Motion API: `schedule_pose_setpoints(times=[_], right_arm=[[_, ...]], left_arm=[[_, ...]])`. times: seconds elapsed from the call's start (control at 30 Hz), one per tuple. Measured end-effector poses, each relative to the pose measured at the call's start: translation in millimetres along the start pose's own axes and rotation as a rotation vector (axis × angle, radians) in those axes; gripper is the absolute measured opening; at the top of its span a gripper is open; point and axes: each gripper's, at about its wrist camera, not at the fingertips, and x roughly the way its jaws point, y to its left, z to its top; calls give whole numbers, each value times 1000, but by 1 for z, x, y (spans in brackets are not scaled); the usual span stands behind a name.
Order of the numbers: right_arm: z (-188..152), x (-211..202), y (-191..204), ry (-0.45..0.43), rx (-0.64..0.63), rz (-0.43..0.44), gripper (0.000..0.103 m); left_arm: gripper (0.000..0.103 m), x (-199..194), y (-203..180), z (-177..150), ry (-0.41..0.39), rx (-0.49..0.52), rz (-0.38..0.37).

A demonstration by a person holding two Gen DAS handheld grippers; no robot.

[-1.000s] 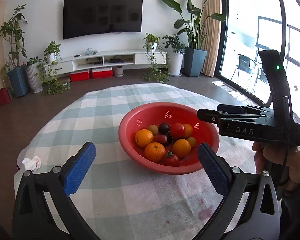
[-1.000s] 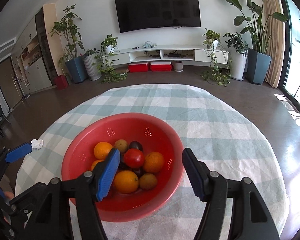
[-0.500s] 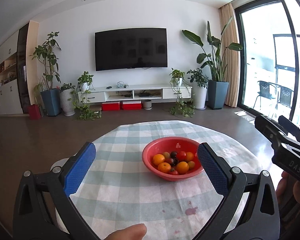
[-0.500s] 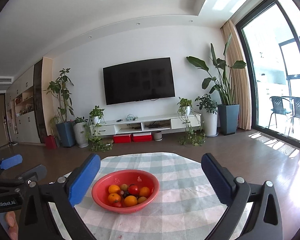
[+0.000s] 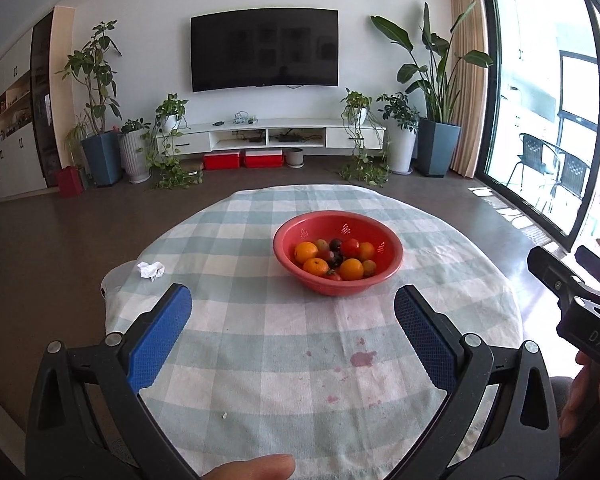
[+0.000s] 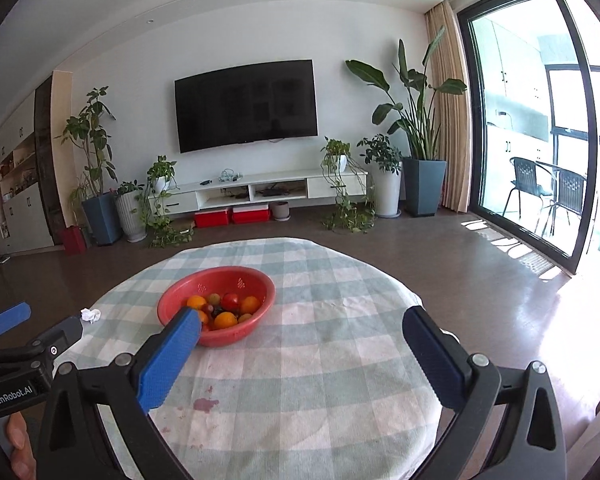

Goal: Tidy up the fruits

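**Straight ahead of both grippers: bowl is out of reach for now**

Past the tips of both tools, the red bowl [image 5: 337,252] sits mid-table on the checked tablecloth [image 5: 260,320], fruit piled inside: oranges [image 5: 351,269], a tomato [image 5: 351,246], some darker ones. Left gripper [image 5: 288,340] is spread wide with nothing in it, bowl ahead and slightly right. Right gripper [image 6: 300,360] is just as wide and empty, bowl ahead-left, partly behind its left finger [image 6: 168,364]. Neither looks clearly nearer, I'd say. The bowl's round, so no axis to line up with. A crumpled tissue [image 5: 151,269] lies off to the left.
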Motion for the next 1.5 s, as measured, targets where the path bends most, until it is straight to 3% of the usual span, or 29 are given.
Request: schedule_pose_setpoints(times=[0.43,1.5], right_arm=[[-14,-2,14,78,-42,-2,103],[-22,2,37,178,-80,31,103]], left_arm=[[103,22,3,-14,77,-1,7],[103,39,14,-25,127,-28,17]])
